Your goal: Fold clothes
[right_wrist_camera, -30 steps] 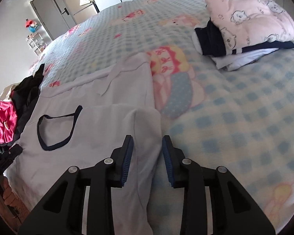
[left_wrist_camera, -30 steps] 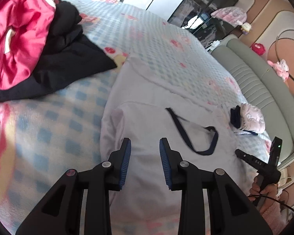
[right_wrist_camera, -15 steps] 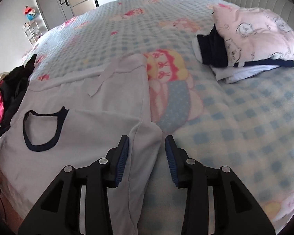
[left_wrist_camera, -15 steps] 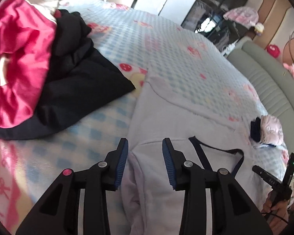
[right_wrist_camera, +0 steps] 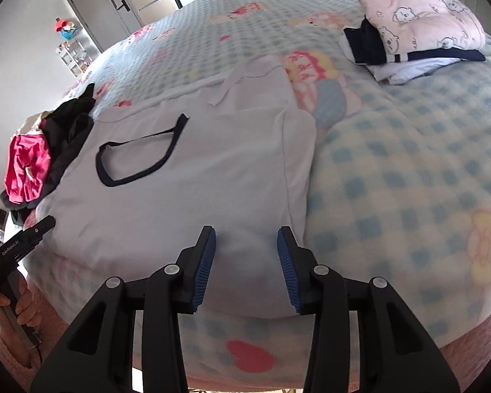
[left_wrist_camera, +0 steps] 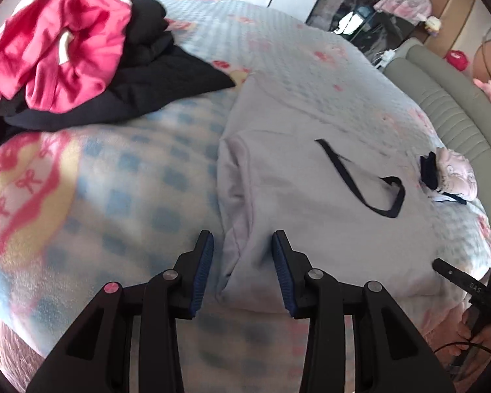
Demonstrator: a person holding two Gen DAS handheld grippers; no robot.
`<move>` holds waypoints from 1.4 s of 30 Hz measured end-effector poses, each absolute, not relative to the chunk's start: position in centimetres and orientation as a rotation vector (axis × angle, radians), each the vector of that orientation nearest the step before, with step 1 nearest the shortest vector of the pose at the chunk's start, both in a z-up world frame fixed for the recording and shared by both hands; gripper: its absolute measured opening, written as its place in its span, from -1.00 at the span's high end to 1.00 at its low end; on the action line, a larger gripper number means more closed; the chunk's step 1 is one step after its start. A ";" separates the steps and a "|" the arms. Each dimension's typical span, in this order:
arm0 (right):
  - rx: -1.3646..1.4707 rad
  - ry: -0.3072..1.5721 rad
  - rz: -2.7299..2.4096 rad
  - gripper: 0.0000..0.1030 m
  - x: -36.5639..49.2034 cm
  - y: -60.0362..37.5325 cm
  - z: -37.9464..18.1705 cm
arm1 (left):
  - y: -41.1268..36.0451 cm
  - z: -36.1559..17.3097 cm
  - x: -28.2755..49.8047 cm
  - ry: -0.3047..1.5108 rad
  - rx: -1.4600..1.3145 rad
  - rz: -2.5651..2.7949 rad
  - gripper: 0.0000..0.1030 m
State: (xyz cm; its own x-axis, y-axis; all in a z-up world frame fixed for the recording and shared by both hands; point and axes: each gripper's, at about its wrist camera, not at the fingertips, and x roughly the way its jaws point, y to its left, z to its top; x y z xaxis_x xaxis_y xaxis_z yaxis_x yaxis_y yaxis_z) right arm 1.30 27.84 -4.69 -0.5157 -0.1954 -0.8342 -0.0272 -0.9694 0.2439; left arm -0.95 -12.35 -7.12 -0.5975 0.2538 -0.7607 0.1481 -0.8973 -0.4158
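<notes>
Both claws, left gripper and right gripper, released above the white shirt; uneven pinches risk a skewed fold.

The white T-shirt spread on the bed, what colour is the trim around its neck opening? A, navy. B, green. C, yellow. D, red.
A: the white T-shirt lies flat on the checked blanket, and its collar shows as a dark navy band around the neck opening in both wrist views.

Bare blanket between white shirt and folded stack
</notes>
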 end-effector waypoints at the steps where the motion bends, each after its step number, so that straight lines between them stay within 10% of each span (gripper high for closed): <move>1: 1.500 -0.370 -2.639 0.22 1.7 28.3 -4.6 | -13.0 -7.0 -0.4 -0.802 -1.346 2.630 0.24; 7: 1.526 -0.514 -2.538 -0.08 3.2 30.1 -5.4 | -13.1 -8.0 0.1 -0.905 -1.345 2.520 0.01; 11: 1.539 -0.533 -2.504 -0.13 3.0 29.6 -6.9 | -12.6 -8.2 -0.6 -0.898 -1.356 2.515 0.36; 14: 1.512 -0.566 -2.479 0.39 2.9 29.6 -6.9 | -12.5 -7.7 -0.1 -0.881 -1.340 2.537 0.54; 18: 1.527 -0.450 -2.508 0.43 2.9 28.8 -6.6 | -12.6 -8.2 0.1 -0.844 -1.406 2.553 0.55; 42: 1.453 -0.347 -2.468 0.02 -14.0 31.6 0.7 | -13.1 -3.7 -20.3 -0.560 -1.398 2.529 -0.01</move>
